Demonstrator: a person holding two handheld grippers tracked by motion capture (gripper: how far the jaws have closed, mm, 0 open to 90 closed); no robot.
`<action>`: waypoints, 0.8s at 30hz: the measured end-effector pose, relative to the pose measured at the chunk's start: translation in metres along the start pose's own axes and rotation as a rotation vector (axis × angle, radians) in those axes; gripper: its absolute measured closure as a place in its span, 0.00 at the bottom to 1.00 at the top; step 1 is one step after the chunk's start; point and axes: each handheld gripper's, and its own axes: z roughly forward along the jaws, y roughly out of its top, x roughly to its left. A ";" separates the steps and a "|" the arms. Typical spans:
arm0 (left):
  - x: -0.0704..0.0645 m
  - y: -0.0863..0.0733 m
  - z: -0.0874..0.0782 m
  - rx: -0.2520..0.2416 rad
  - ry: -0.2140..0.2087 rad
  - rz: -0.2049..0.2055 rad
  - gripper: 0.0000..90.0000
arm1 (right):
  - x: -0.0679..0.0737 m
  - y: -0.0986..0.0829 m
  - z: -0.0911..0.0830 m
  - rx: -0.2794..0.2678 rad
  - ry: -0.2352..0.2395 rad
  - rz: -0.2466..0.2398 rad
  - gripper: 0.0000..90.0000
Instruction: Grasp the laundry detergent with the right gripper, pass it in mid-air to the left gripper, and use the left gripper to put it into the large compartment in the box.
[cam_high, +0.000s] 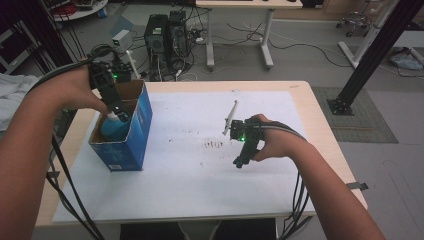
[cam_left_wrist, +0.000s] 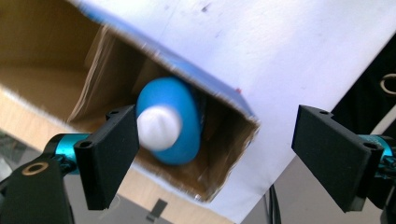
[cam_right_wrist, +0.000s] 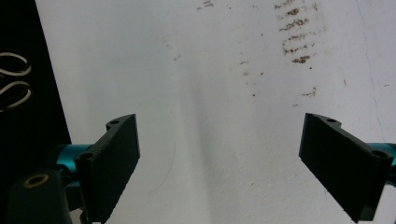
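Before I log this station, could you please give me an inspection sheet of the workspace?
Surface: table under a white sheet with brown smudges.
Job's things: blue bottle with white cap standing inside the open blue box at the sheet's left edge.
Clutter: nothing seen.
Grippers: left tool open over the box, jaws either side of the bottle top; right tool open and empty over the bare sheet.
Cables: black leads trail off the table's near edge from both tools.
Surroundings: computer towers, desk and floor wiring behind.
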 end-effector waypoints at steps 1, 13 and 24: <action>-0.003 0.003 0.001 0.001 -0.005 0.011 0.17 | 0.001 0.000 -0.001 0.006 0.000 0.017 0.13; -0.037 0.037 0.016 0.020 -0.060 0.193 0.14 | 0.001 0.000 -0.002 0.010 0.000 0.019 0.13; -0.054 0.064 0.047 0.042 -0.085 0.274 0.12 | -0.001 0.002 0.000 0.031 0.000 0.014 0.13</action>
